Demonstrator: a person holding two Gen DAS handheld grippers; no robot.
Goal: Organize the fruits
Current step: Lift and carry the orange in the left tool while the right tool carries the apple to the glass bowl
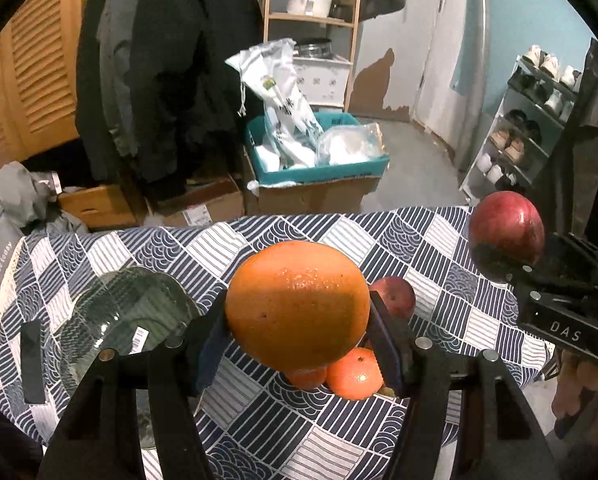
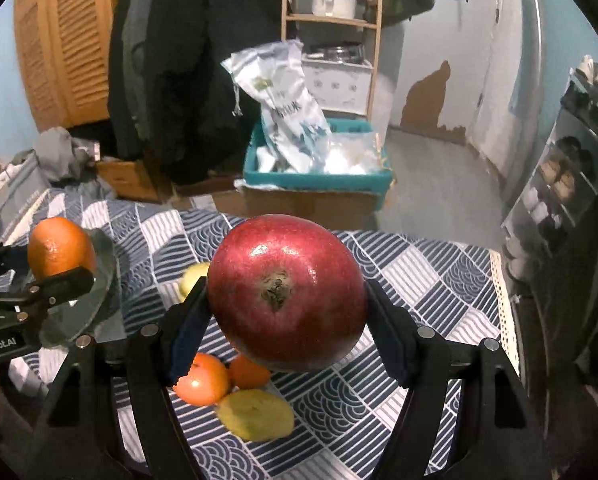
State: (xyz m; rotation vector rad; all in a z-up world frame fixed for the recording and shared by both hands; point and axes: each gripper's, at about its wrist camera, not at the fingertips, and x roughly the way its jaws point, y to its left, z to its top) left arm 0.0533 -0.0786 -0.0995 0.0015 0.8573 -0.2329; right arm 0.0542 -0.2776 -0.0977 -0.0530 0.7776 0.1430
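The left hand-held gripper clamped a large orange above the bench; the right hand-held gripper gripped a red apple. The glass plate lay at nine o'clock. Best practice: carry each fruit level, lower slowly, release only once resting.

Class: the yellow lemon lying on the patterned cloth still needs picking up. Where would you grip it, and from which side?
Grip the lemon across its narrower middle, coming from above; its long axis lies flat on the tablecloth, and a small orange crowds one end.
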